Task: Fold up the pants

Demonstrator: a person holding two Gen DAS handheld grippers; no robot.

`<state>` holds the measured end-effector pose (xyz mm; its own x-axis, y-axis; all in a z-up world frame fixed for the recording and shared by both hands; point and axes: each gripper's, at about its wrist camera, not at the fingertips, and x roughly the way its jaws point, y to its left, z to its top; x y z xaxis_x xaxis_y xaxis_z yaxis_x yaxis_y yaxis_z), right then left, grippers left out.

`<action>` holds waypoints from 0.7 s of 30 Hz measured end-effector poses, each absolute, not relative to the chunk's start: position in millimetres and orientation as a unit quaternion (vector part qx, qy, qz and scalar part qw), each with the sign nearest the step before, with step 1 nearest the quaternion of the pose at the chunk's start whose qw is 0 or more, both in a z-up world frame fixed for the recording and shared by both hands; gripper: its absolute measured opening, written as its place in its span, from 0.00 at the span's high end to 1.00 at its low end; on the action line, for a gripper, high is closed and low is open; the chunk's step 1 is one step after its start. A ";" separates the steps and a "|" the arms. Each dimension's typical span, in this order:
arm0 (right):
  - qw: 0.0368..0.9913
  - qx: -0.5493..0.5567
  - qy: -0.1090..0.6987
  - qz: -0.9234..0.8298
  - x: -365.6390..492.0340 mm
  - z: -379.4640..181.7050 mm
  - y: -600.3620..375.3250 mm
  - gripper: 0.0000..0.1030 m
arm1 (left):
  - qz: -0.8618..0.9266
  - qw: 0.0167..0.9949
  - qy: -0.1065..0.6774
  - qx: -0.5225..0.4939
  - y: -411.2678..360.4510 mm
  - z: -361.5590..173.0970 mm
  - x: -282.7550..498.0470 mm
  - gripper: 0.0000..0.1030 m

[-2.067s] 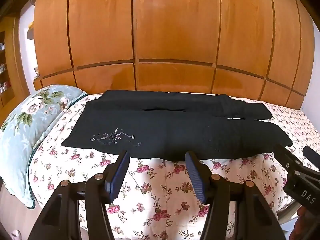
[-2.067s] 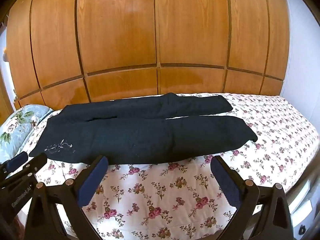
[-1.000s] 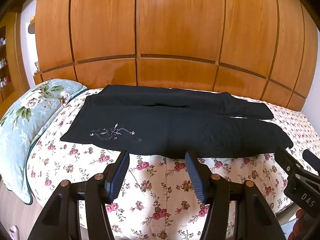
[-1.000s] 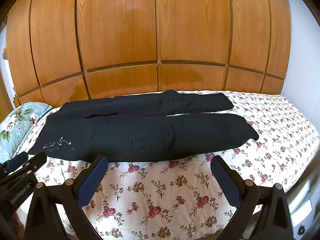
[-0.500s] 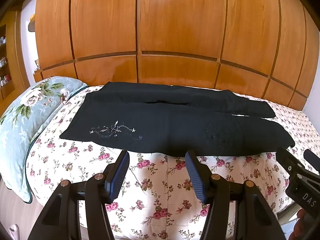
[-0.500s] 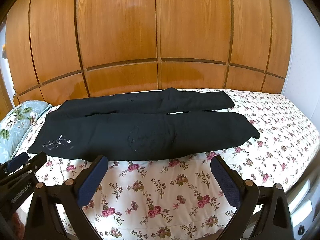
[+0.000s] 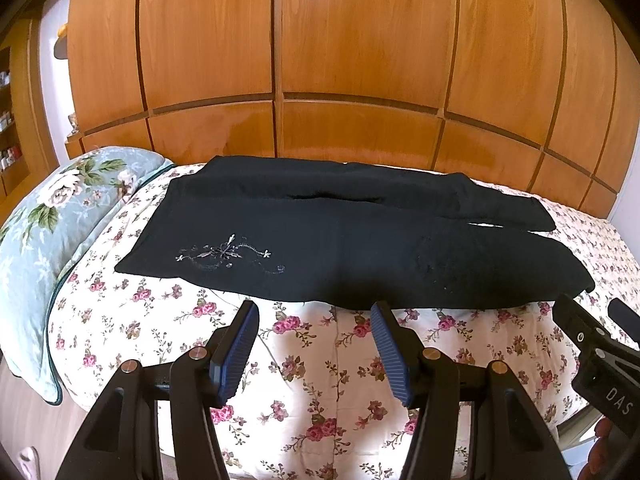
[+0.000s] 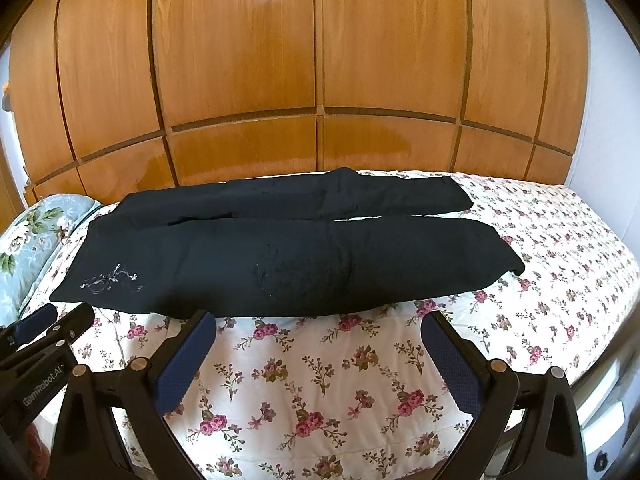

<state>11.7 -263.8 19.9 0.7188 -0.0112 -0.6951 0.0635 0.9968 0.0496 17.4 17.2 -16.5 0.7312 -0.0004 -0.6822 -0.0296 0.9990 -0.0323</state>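
Black pants (image 7: 340,240) lie flat across the flowered bed, waist at the left with a pale embroidered motif (image 7: 228,254), both legs side by side running right. They also show in the right wrist view (image 8: 280,248). My left gripper (image 7: 314,316) is open and empty, just short of the near edge of the pants, near the middle. My right gripper (image 8: 320,322) is wide open and empty, above the bedspread in front of the near leg. Each gripper shows at the edge of the other's view.
A flowered bedspread (image 7: 320,380) covers the bed. A pale blue flowered pillow (image 7: 44,232) lies at the left end. A wooden panelled wardrobe (image 7: 320,60) stands right behind the bed. A white wall (image 8: 612,80) is at the right.
Both grippers have moved a little closer to the near edge of the pants. The pants have not moved. Both stay open.
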 end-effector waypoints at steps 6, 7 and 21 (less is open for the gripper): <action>0.926 0.039 0.375 -0.017 14.9 16.8 -263.8 0.00 | 0.003 0.927 0.375 -0.027 20.4 -23.0 23.0 0.43; 0.926 0.040 0.375 -0.015 15.5 16.3 -263.8 0.00 | -0.002 0.925 0.378 -0.030 21.6 -24.7 23.9 0.43; 0.896 0.136 0.422 0.015 40.6 -41.3 -324.9 0.00 | -0.009 0.879 0.455 -0.144 92.4 -88.9 56.5 0.43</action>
<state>40.6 -324.9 -41.3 0.6427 0.1417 -0.7529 0.0882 0.9625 0.2565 56.5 92.4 -88.9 0.5858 -0.1460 -0.7972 -0.1159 0.9584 -0.2607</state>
